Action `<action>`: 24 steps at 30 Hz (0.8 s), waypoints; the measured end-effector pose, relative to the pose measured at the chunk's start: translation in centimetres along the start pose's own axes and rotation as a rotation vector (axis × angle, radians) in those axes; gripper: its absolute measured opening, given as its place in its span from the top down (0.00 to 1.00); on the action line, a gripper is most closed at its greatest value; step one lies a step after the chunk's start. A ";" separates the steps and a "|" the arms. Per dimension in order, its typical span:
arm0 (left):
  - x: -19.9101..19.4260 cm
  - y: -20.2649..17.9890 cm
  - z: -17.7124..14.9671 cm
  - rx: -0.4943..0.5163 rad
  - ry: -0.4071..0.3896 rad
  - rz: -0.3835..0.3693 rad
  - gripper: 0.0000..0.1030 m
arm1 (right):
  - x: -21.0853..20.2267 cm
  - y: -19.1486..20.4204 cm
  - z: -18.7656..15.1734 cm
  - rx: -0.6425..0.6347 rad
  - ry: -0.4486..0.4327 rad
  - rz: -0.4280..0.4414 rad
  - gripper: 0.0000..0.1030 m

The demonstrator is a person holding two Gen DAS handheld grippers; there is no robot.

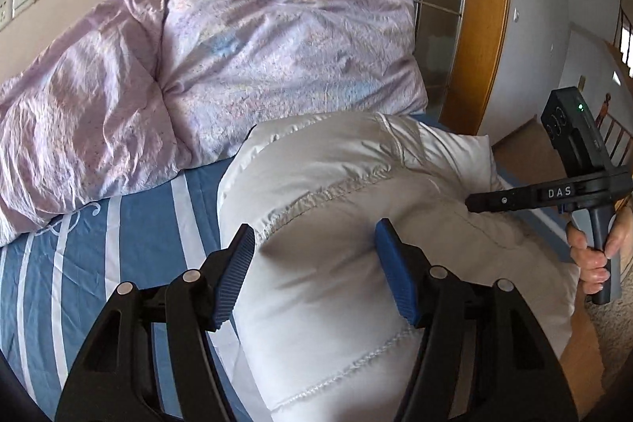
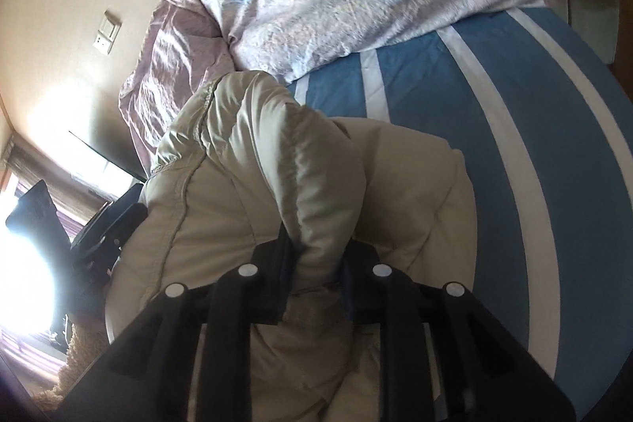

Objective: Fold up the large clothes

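A pale cream padded jacket [image 1: 336,184] lies bunched on the bed. In the left wrist view my left gripper [image 1: 316,256] hovers over it, open, blue pads [image 1: 237,271] spread to either side of a puffy bulge without pinching it. In the right wrist view my right gripper [image 2: 318,263] is shut on a raised fold of the jacket [image 2: 245,184], and the fabric rises in a ridge from between the fingers. The right gripper's handle [image 1: 597,248], held by a hand [image 1: 589,260], shows at the right edge of the left wrist view, beyond the jacket.
A crumpled lilac duvet [image 1: 237,66] is heaped behind the jacket. The blue and white striped sheet [image 1: 118,244] covers the bed [image 2: 514,145]. A wooden door frame [image 1: 490,26] stands behind the bed. A bright window [image 2: 23,263] glares at the left.
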State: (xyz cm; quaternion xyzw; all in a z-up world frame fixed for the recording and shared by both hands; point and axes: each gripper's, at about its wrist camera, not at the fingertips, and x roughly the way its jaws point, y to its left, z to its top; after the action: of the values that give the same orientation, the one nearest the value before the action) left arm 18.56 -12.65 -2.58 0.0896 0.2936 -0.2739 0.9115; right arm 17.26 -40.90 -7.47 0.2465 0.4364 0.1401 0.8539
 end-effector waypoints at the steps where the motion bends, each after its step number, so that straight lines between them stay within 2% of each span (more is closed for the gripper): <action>1: 0.2 -0.3 0.0 0.009 0.006 0.004 0.37 | 0.0 -0.3 -0.1 0.007 -0.002 0.004 0.79; 9: 1.3 -2.7 -0.9 0.079 0.030 0.059 0.37 | 0.4 -1.8 -0.6 0.043 -0.002 -0.008 0.77; 16: 1.8 -3.8 -1.9 0.087 0.011 0.105 0.37 | 1.2 -3.0 -0.7 0.066 0.003 -0.003 0.77; 24: 2.7 -4.1 -2.6 0.073 -0.013 0.118 0.36 | 1.8 -4.0 -0.9 0.088 -0.007 0.025 0.76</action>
State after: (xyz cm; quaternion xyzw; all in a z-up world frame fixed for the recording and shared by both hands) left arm 16.89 -16.40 -6.31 0.1383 0.2717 -0.2309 0.9240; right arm 17.66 -43.14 -11.35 0.2899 0.4359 0.1308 0.8419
